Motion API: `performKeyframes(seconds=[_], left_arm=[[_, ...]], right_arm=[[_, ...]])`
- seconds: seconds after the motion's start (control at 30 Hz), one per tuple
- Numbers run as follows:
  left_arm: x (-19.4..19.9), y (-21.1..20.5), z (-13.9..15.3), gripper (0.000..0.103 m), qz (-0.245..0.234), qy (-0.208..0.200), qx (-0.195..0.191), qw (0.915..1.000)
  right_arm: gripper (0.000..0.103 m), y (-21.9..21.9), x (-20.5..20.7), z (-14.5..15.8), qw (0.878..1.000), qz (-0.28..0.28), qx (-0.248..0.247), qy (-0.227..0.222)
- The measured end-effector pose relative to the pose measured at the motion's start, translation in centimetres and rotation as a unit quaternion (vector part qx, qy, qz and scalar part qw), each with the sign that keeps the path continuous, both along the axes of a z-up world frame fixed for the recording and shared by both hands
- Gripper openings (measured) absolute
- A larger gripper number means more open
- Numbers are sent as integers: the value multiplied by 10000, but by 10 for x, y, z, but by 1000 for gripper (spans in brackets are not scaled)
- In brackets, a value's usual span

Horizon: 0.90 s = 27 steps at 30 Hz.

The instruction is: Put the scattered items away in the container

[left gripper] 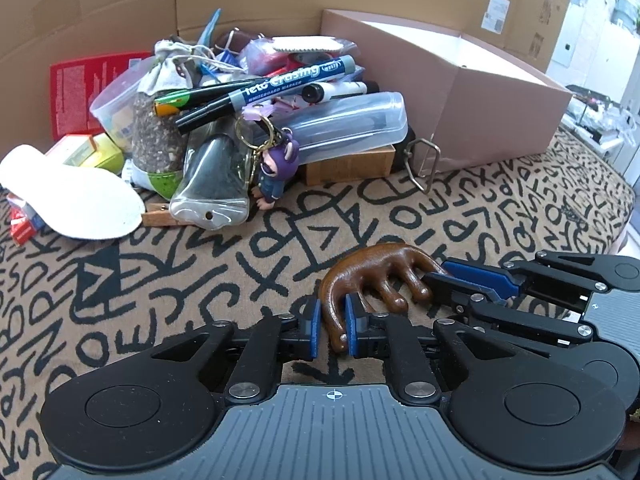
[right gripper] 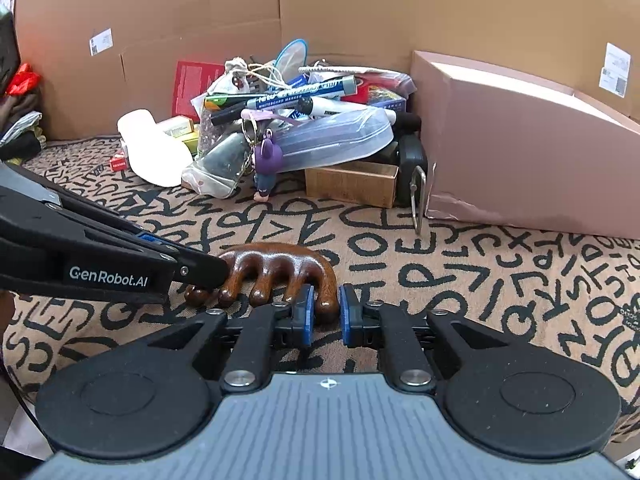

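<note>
Through the left wrist camera we see our left gripper pinching the curved handle end of a wooden massage comb, its blue pads pressed to either side of the wood. The comb is glossy dark brown, carved in one piece, with thick rounded prongs that end in knobs. It lies on the letter-patterned cloth, well in front of the pink box. Our right gripper reaches in from the right, its tips at the comb's prong end; from here we cannot tell how its jaws stand. Left of the pink box sits a pile of clutter, with a whiteboard marker on top and a purple figure keychain hanging at its front.

Through the right wrist camera our right gripper is narrowly parted around the comb's end prong, with a small gap on the right side. The left gripper meets the comb's other end. The pink box stands beyond the comb, to the right.
</note>
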<state>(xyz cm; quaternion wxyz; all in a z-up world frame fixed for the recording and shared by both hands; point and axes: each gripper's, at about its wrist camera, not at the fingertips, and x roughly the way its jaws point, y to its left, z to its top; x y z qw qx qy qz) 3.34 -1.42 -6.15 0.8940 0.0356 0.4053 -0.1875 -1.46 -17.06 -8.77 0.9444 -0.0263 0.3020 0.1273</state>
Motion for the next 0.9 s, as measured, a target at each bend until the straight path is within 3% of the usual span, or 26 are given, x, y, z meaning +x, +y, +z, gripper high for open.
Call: performKeyframes(seconds=[0.1, 0.2, 0.3, 0.37, 0.5, 0.6, 0.7, 0.9], left_arm=[[-3, -2, 5, 12, -6, -88, 19, 10000], [-3, -4, 10, 0, -129, -93, -134, 9998], [-5, -8, 12, 0, -200, -68, -118, 9997], [-6, -9, 9, 20, -134, -65, 47, 9999], [-8, 2, 3, 36, 90, 27, 49, 9999], [-10, 6, 3, 38, 16, 4, 88, 10000], [-12, 2, 1, 47, -115, 17, 157, 9998], [-4, 4, -5, 48, -135, 83, -15, 9999]], right_arm=[[16, -1, -3, 5, 10000, 9, 13, -98], [16, -2, -3, 8, 9999, 61, 75, -131], [16, -1, -2, 8, 9999, 124, 39, -89], [16, -2, -1, 5, 9999, 112, 28, 6], [16, -4, -1, -1, 9998, 110, 56, 174], [16, -1, -1, -1, 9998, 119, -41, 139], [16, 1, 0, -1, 9998, 127, -110, 115], [17, 1, 4, -4, 9998, 7, -173, 38]])
